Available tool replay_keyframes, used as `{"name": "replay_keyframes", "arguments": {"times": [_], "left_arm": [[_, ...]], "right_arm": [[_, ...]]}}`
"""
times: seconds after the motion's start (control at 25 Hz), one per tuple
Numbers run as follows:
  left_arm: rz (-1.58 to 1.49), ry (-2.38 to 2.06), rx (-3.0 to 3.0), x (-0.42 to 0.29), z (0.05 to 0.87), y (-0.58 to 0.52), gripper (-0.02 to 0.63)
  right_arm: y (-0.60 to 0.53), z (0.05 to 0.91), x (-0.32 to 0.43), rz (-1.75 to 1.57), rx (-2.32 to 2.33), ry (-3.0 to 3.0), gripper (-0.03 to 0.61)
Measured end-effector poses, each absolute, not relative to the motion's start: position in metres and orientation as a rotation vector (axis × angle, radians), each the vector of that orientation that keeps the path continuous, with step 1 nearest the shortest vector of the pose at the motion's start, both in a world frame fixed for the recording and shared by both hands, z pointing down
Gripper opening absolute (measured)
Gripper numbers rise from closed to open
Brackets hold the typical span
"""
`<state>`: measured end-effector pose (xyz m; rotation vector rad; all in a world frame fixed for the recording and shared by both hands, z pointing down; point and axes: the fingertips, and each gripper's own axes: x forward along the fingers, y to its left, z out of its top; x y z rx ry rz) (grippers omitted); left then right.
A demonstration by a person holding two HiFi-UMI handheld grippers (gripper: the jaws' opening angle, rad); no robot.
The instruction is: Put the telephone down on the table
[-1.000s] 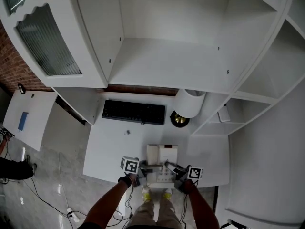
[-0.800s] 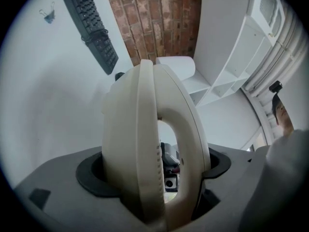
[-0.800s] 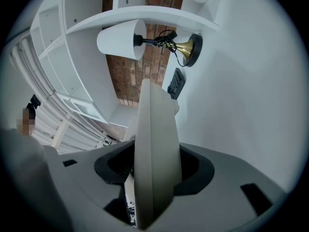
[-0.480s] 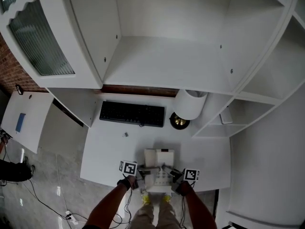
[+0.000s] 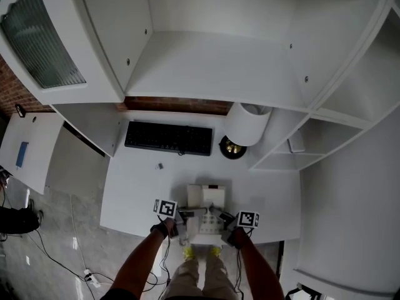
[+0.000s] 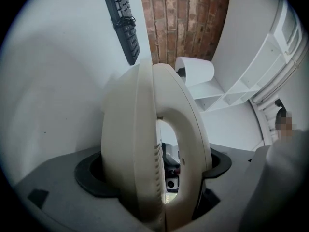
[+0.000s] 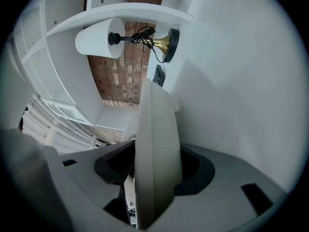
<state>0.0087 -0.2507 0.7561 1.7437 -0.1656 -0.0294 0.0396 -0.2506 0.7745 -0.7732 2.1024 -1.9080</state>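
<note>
Status: we hold the telephone [image 5: 205, 199] from both sides at the near edge of the surface [image 5: 137, 186], in line with the person's body. The left claw [image 5: 186, 216] is clamped across the body and the handset [image 6: 190, 129] together, pads pressing both. The right claw [image 7: 157, 178] is clamped on the opposite edge of the body alone. From above we cannot tell whether the base touches the surface yet or hangs just over it. Judgement: the set-down is nearly done; only contact and release are left. Main risk is placement, because the near end of the telephone looks level with or slightly past the surface's front edge, so letting go here could leave it overhanging and tip it to the floor. Second risk is the handset, since only the left claw pins it to the cradle and a jerky opening could drag it off or roll it sideways. Third is uneven release: if one claw lets go first while the base is off the surface, the body pivots on the other and lands on a corner. The keyboard [image 5: 169, 138] and lamp [image 5: 247, 125] are well apart, so they are no collision worry. Any cord is hidden from us.
</note>
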Motion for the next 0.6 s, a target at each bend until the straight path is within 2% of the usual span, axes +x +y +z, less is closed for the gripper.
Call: {"name": "replay_keyframes", "arguments": {"times": [0.48, 0.6], "left_arm": [[0.001, -0.204, 1.727, 0.0112, 0.7598, -0.2474, 0.477], [0.031, -0.209, 1.718, 0.011, 0.7628, -0.2475, 0.472]], "right_arm": [[-0.2442, 0.776, 0.042, -1.914, -0.881, 2.124, 0.239], [-0.246, 0.7792, 0.0469, -1.89, -0.993, 2.173, 0.262]]}}
